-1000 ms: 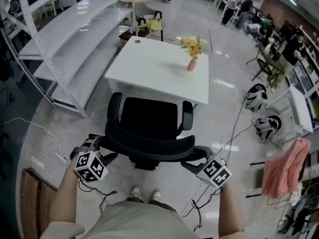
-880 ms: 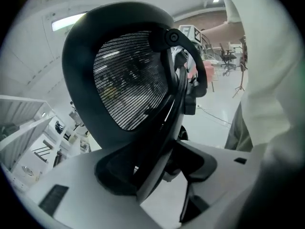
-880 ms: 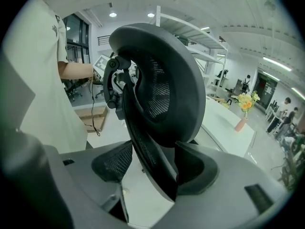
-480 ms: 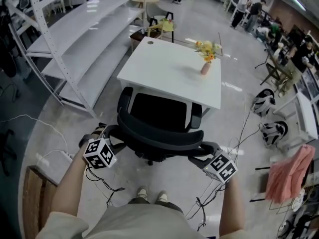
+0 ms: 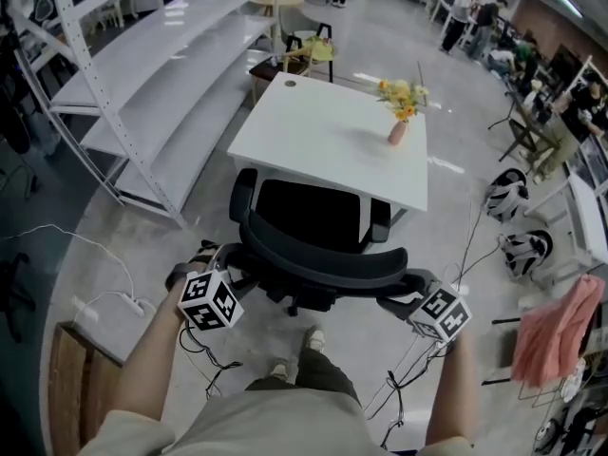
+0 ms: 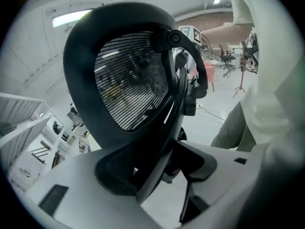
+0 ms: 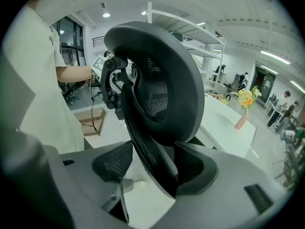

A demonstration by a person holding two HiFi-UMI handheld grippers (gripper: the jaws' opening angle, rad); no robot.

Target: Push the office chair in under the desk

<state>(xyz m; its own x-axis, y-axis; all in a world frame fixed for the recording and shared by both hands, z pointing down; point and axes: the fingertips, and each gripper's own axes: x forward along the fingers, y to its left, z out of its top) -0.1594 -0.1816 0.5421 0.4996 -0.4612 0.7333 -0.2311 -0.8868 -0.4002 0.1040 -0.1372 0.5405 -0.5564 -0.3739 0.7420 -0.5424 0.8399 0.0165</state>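
Black mesh-backed office chair (image 5: 304,221); white desk (image 5: 323,136); pink vase (image 5: 395,132); yellow-orange flowers (image 5: 403,96); pink cloth (image 5: 546,331); white shelving (image 5: 152,55).

The office chair (image 5: 318,255) is black: a smooth, matt plastic frame around a fine woven mesh backrest (image 6: 131,80) that light shows through. The counter (image 5: 323,150) beyond it has a smooth white top with a soft sheen. The floor (image 5: 456,198) is pale, polished and glossy, mirroring the ceiling lights. At far left, the shelving (image 5: 142,74) looks like white painted metal. At near left, a box (image 5: 66,388) shows brown wood grain. At right hangs soft pink cloth (image 5: 546,335). The left gripper (image 6: 157,161) and right gripper (image 7: 157,171) have smooth, matt, pale-grey plastic fingers (image 6: 62,190) with dark pads (image 6: 114,171).
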